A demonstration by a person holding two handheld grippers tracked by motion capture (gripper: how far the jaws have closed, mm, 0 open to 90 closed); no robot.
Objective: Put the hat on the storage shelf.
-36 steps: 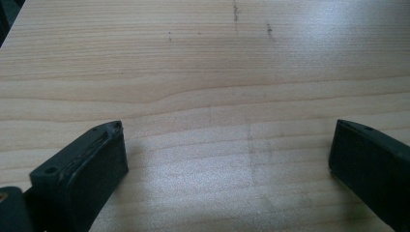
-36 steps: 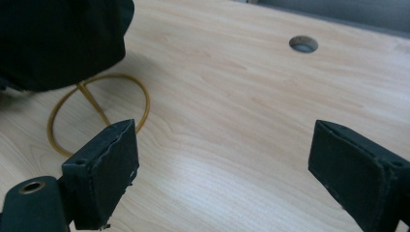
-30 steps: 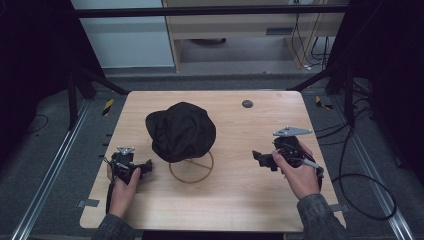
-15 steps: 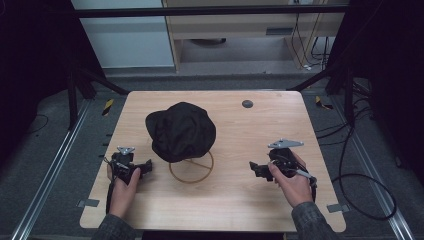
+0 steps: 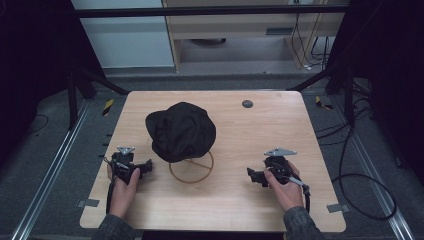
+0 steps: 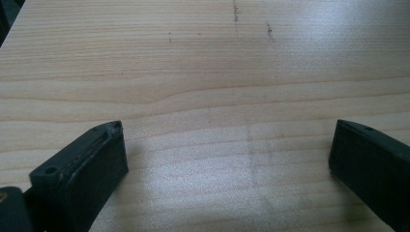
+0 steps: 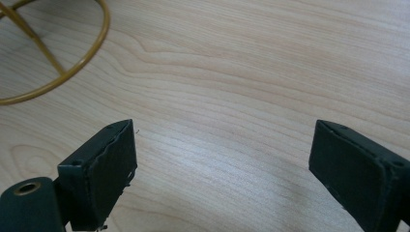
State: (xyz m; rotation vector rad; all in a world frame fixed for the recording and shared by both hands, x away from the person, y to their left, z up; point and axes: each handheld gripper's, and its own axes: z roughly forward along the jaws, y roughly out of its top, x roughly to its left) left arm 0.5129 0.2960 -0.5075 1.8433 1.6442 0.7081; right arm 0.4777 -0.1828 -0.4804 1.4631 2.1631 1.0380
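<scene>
A black hat (image 5: 181, 131) sits on a gold wire stand whose ring base (image 5: 191, 167) rests on the wooden table (image 5: 280, 125). In the high view my left gripper (image 5: 146, 166) lies low on the table left of the ring, pointing toward it. Its jaws stand wide apart over bare wood, left gripper (image 6: 228, 130) open and holding nothing. My right gripper (image 5: 253, 176) is to the right of the ring, pointing left at it. In its own view the right gripper (image 7: 223, 128) is open, with the ring base (image 7: 92, 53) ahead at the upper left.
A small dark round disc (image 5: 247, 103) lies near the table's far edge. Black frame posts (image 5: 75, 95) flank the table, and a cable (image 5: 360, 190) loops on the floor to the right. Bare wood lies between both grippers and the front edge.
My right gripper has moved toward the person and slightly left, coming lower on the table. The left gripper, hat and stand have stayed put.
</scene>
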